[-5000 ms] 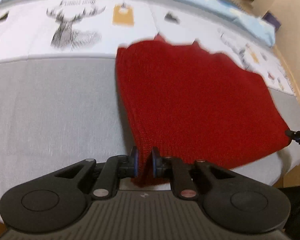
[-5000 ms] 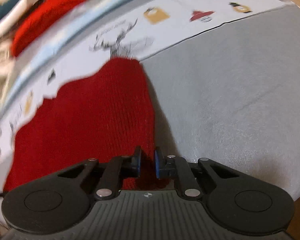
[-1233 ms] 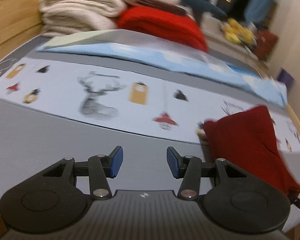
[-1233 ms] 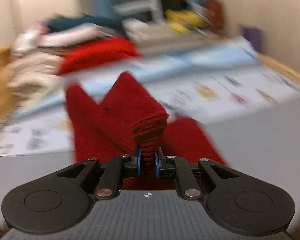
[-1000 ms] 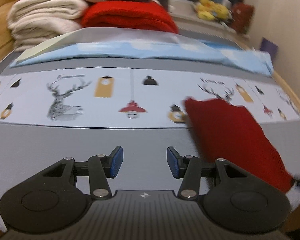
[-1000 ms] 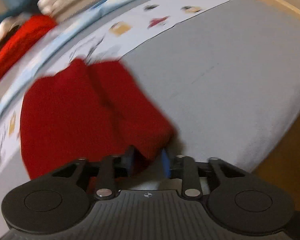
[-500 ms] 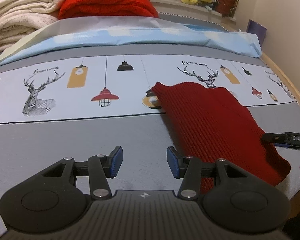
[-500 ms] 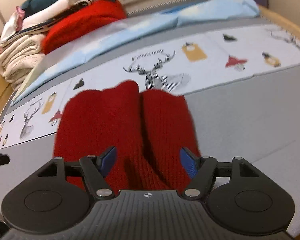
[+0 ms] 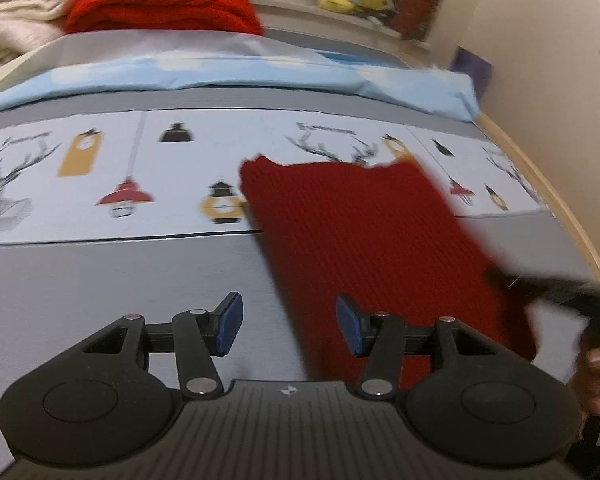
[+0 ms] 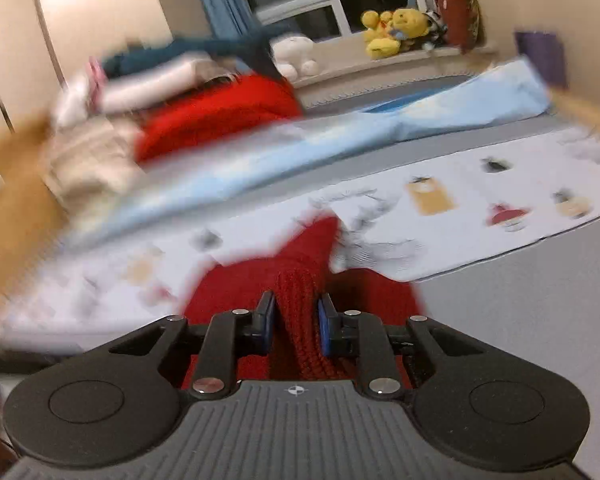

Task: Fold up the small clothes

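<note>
Dark red knitted garment (image 9: 364,236) lies on grey bed (image 9: 100,292) near right edge; right claw (image 10: 296,326) clenched on bunched fold, left claw (image 9: 290,322) released, hovering over garment's near-left edge.

Bare grey bedspread (image 9: 100,280) left of red knit (image 9: 372,240); folded pile (image 9: 100,4) blocks far side.

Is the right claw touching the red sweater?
Touching. In the right wrist view, the right claw has a bunched ridge of the red sweater squeezed between its blue pads.
</note>
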Motion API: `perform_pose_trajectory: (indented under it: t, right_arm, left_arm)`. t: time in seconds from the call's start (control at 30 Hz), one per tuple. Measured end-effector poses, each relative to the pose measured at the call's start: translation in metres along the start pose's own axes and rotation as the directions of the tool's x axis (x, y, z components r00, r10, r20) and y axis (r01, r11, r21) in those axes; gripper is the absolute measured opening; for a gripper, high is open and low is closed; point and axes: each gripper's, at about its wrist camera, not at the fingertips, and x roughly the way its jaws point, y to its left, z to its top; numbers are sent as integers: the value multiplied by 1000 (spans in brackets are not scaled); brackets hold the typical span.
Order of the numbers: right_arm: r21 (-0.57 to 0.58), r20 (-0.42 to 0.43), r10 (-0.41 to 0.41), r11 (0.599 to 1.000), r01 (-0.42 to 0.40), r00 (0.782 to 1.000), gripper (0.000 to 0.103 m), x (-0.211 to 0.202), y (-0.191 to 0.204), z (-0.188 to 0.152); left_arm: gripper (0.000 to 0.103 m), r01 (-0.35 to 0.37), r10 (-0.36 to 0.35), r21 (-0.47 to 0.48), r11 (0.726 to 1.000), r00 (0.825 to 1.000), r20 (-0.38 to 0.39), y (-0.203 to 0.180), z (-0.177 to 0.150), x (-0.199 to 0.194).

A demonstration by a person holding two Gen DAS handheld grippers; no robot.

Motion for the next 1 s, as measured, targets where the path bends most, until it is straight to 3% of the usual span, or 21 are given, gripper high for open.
perform_pose_trajectory:
  t: [0.03, 0.07, 0.13, 0.17, 0.23, 0.3, 0.37, 0.43, 0.53, 0.63, 0.8, 1.0]
  right_arm:
    - [-14, -83, -61, 998, 60, 995, 22, 13, -6, -6]
    - [-3, -195, -104, 994, 106, 975, 22, 30, -16, -14]
    - [48, -334, -109, 990, 132, 936, 26, 54, -34, -28]
    - [47, -326, -103, 991, 125, 940, 27, 55, -34, -27]
    - [-3, -294, -115, 993, 120, 949, 42, 52, -28, -22]
    - [3, -276, -124, 992, 129, 953, 45, 48, -28, -21]
    - [83, -247, -99, 989, 123, 964, 48, 42, -38, -16]
    - [183, -209, -83, 976, 122, 974, 50, 37, -53, -9]
    - [349, -177, -100, 924, 157, 979, 54, 27, -79, -12]
    - [459, -218, -96, 868, 189, 971, 58, 35, -100, -21]
    - [471, -394, -87, 836, 282, 915, 64, 63, -109, -42]
    - [471, -394, -74, 840, 270, 916, 62, 64, -109, -43]
  left_arm:
    - [57, -2, 2, 22, 1000, 1000, -8, -6, -1, 4]
    - [57, -7, 8, 44, 999, 1000, -19, -13, -4, 8]
    - [57, -8, 10, 57, 998, 999, -32, -19, -6, 14]
    - [58, -1, 4, 53, 999, 999, -44, -20, -7, 18]
    - [63, 31, -29, 26, 999, 997, -66, -18, -5, 22]
    - [70, 61, -62, -14, 998, 994, -92, -11, -1, 30]
    - [78, 41, -44, -27, 999, 992, -120, -7, 4, 39]
    - [79, 34, -41, -49, 998, 988, -149, 0, 11, 51]
    - [87, 75, -104, -155, 985, 977, -188, 15, 18, 70]
    - [89, 129, -196, -294, 947, 958, -210, 31, 19, 93]
    - [95, 185, -325, -490, 852, 920, -218, 49, 8, 125]
    - [93, 220, -378, -536, 815, 903, -204, 37, 0, 146]
